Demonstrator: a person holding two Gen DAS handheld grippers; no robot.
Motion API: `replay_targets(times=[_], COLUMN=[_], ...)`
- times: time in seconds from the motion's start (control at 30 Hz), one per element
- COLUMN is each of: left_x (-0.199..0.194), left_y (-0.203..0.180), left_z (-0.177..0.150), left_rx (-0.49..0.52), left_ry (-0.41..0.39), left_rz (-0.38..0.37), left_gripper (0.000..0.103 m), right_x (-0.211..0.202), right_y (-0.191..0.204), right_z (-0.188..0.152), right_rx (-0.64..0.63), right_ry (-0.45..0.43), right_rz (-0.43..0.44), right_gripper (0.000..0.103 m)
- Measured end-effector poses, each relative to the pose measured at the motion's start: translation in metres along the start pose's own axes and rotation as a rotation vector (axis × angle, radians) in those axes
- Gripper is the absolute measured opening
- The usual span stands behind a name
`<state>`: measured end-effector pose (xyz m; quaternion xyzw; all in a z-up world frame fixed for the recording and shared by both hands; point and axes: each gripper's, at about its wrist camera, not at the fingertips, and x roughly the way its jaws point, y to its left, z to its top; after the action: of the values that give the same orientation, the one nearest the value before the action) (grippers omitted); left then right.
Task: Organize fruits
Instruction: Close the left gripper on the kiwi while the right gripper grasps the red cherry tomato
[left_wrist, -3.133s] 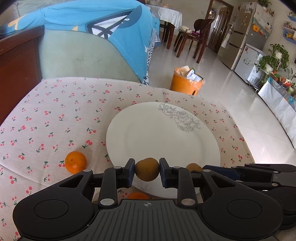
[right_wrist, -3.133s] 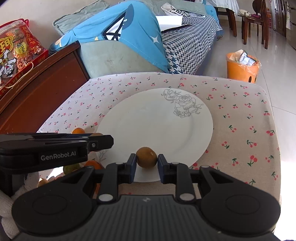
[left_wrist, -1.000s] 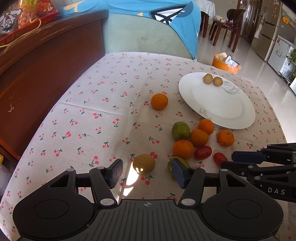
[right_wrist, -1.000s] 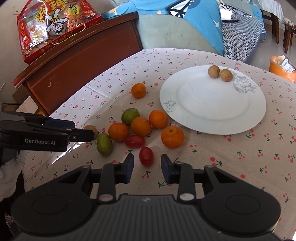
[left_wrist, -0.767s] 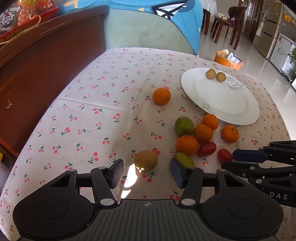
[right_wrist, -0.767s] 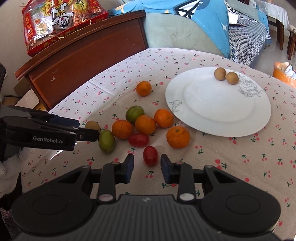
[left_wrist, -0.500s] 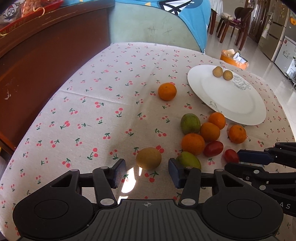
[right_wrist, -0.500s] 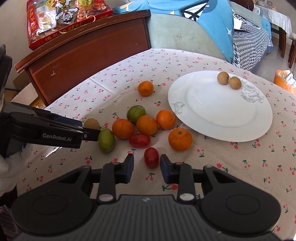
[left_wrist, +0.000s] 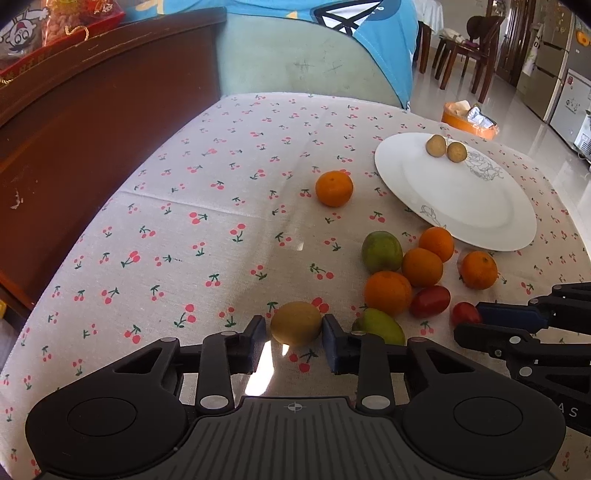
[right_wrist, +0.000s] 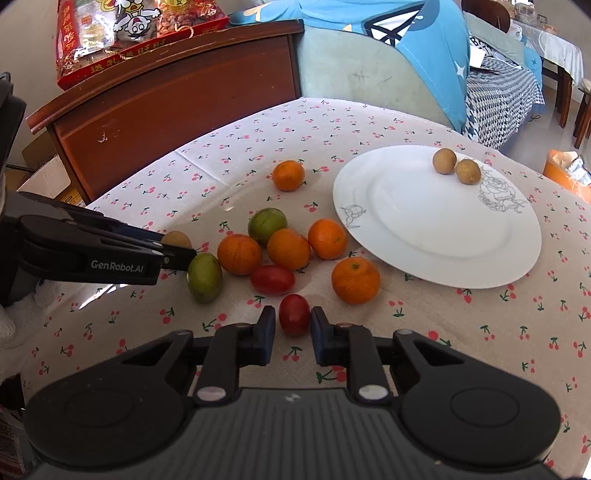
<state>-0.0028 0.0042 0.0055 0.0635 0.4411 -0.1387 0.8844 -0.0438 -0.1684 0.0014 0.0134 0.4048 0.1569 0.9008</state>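
Note:
My left gripper has its jaws closing, and the pads press a yellow-brown fruit on the cherry-print cloth. My right gripper also has its jaws closing, the pads against a small red tomato. Beyond them lies a cluster of oranges, two green fruits and a second red tomato. One orange sits alone farther back. At the right rests a white plate with two brown fruits near its far rim.
A dark wooden cabinet borders the table on the left, with snack packs on top. A sofa with a blue cloth stands behind the table. On the floor beyond the plate is an orange bin.
Both pairs of jaws have closed: the left from wide apart onto the yellow-brown fruit, the right from a narrow gap onto the red tomato. Both views have crept slightly nearer the fruit.

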Motion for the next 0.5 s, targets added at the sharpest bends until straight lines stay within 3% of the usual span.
replay_targets(times=[0.5], left_x=[-0.0065], left_y=[-0.0001], left_z=[0.0028], left_rx=[-0.037], left_ry=[-0.041], left_rz=[0.008], left_gripper=[0.027], right_x=[-0.0065], right_y=[0.0019], right_z=[0.0042], right_rx=[0.018], right_ry=[-0.030], right_rz=[0.008], right_gripper=[0.017])
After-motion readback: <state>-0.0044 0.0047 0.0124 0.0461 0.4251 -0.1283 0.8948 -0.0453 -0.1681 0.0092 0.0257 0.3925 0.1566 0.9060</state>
